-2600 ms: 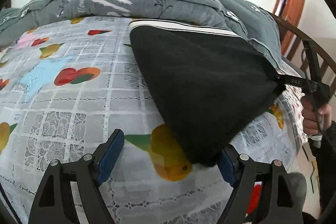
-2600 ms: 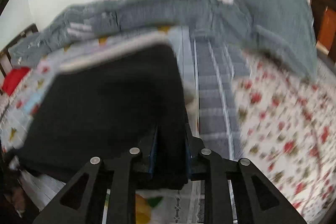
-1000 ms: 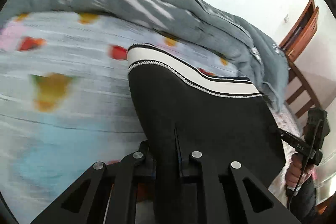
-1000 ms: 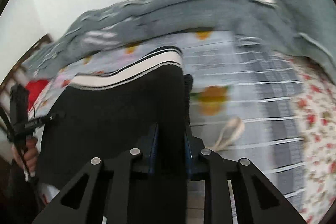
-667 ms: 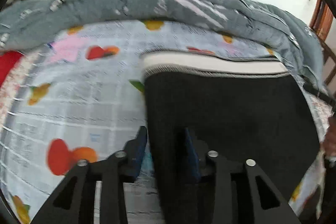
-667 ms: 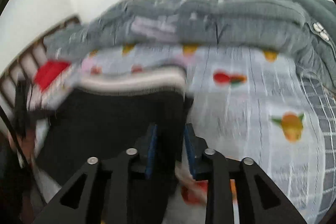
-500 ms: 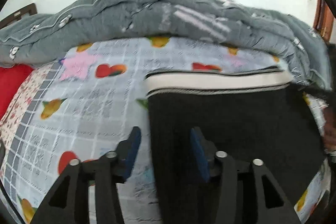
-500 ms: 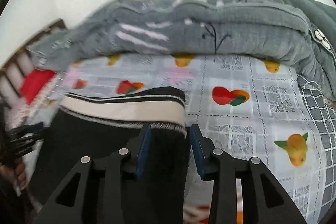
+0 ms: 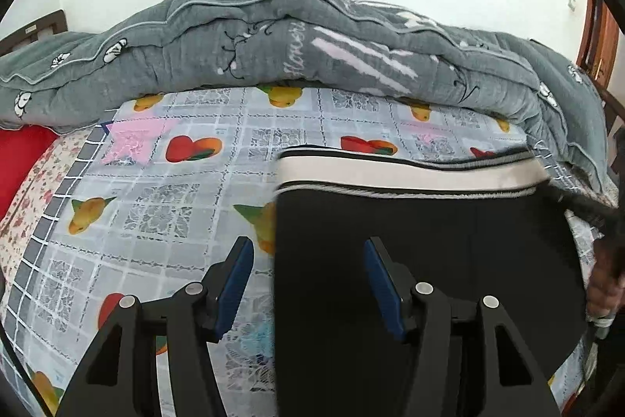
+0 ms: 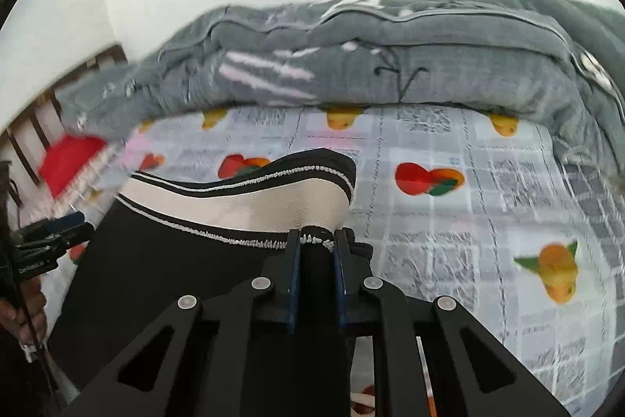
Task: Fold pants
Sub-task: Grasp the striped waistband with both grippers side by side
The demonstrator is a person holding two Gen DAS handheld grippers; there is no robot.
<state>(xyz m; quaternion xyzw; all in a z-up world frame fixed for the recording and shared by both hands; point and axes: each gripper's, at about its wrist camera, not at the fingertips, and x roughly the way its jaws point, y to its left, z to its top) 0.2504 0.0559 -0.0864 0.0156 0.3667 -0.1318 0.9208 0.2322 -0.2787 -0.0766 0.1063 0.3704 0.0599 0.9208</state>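
Observation:
The black pants with a cream and black striped waistband lie folded on the fruit-print bed sheet. My left gripper is open, its blue pads astride the pants' left edge. My right gripper is shut on the pants at the right end of the waistband, which bulges up beside it. The left gripper also shows at the far left of the right wrist view.
A thick grey quilt is heaped along the far side of the bed against a white wall. A red pillow lies at the left. A wooden door stands at the right. A wooden bed rail is at the left.
My left gripper has opened and let go of the pants, which now lie on the sheet. My right gripper has closed again near the waistband.

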